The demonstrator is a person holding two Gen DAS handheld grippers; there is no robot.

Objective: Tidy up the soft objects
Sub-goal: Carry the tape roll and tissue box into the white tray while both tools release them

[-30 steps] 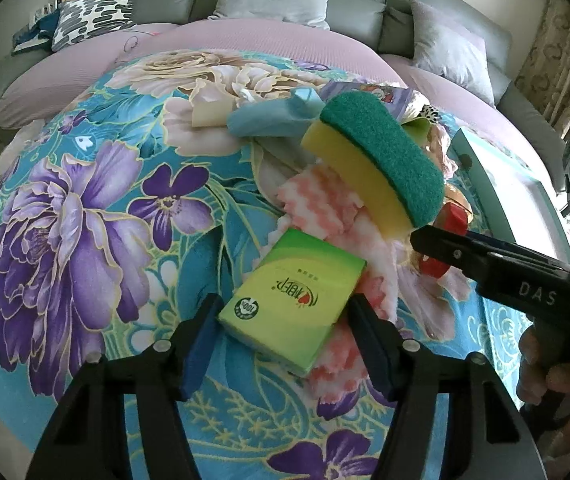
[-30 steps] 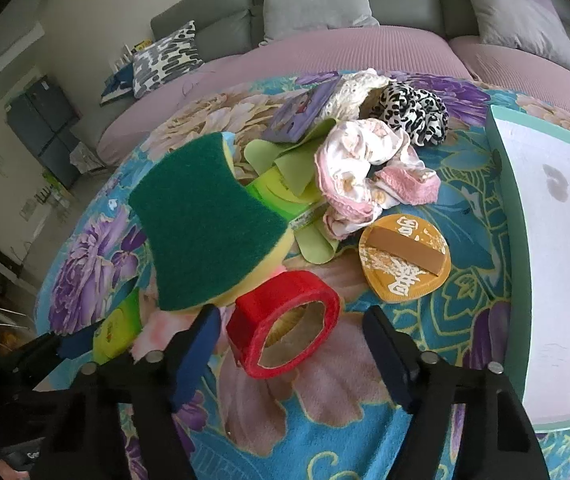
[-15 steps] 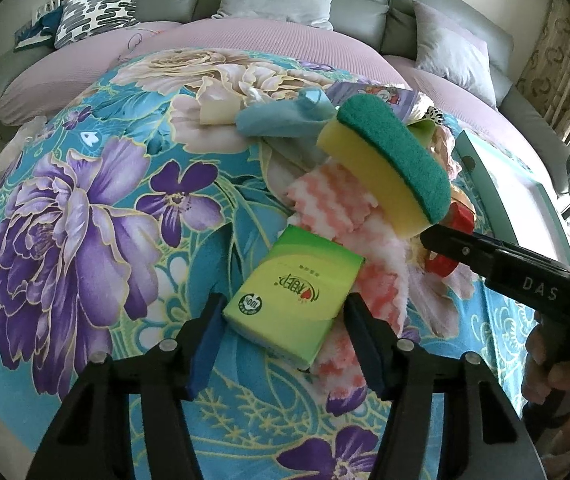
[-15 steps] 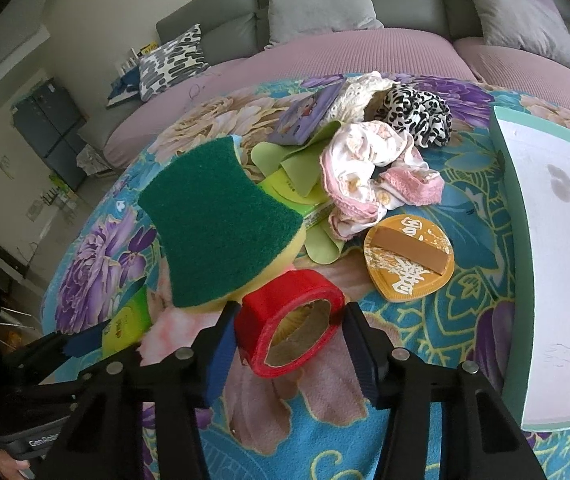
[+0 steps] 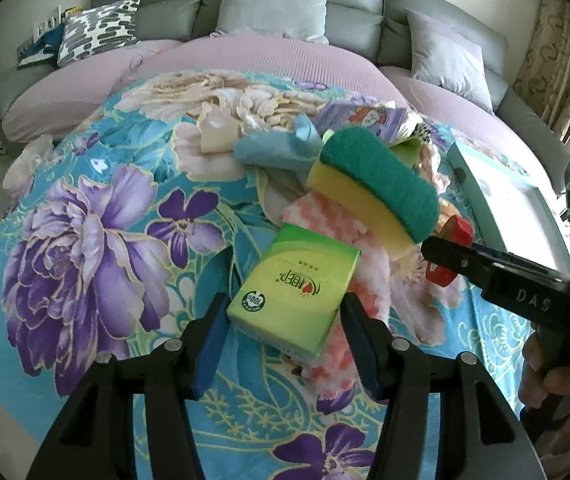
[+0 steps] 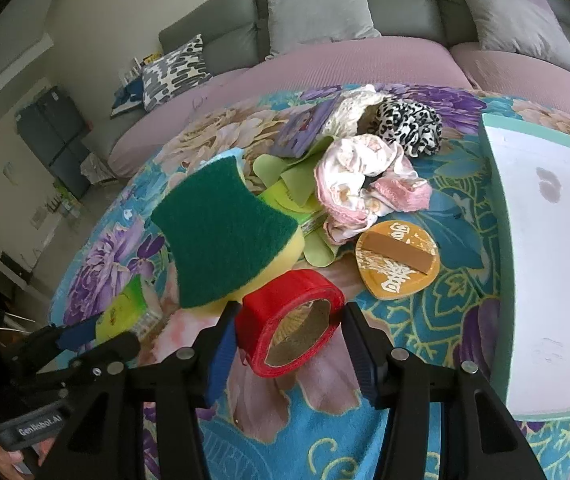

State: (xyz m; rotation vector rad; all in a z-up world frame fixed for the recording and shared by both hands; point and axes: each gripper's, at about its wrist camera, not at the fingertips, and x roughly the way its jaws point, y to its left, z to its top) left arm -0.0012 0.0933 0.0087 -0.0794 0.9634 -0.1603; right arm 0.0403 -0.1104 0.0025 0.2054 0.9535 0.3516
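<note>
A green tissue pack (image 5: 297, 292) lies on a pink-and-white wavy cloth (image 5: 325, 216) on the floral sheet. My left gripper (image 5: 283, 312) straddles it, its jaws closing, with both blue pads touching the pack's sides. In the right wrist view a red tape roll (image 6: 285, 304) sits between the pads of my right gripper (image 6: 291, 316), which is shut on it. A yellow sponge with a green scouring top (image 6: 221, 232) leans just behind the tape and above the pack (image 5: 377, 184). The right gripper's fingers (image 5: 445, 256) reach in from the right beside the pack.
A white tray with a teal rim (image 6: 501, 240) lies to the right. Behind the sponge lie green cloths (image 6: 285, 172), a pink floral cloth (image 6: 357, 176), a leopard-print scrunchie (image 6: 409, 124), an orange heart-shaped piece (image 6: 397, 256) and a blue cloth (image 5: 277, 148). A grey sofa with cushions stands beyond.
The right gripper's jaws came together onto the red tape roll. The left gripper's jaws narrowed around the green tissue pack until the pads met its sides. Neither hand shifted much.
</note>
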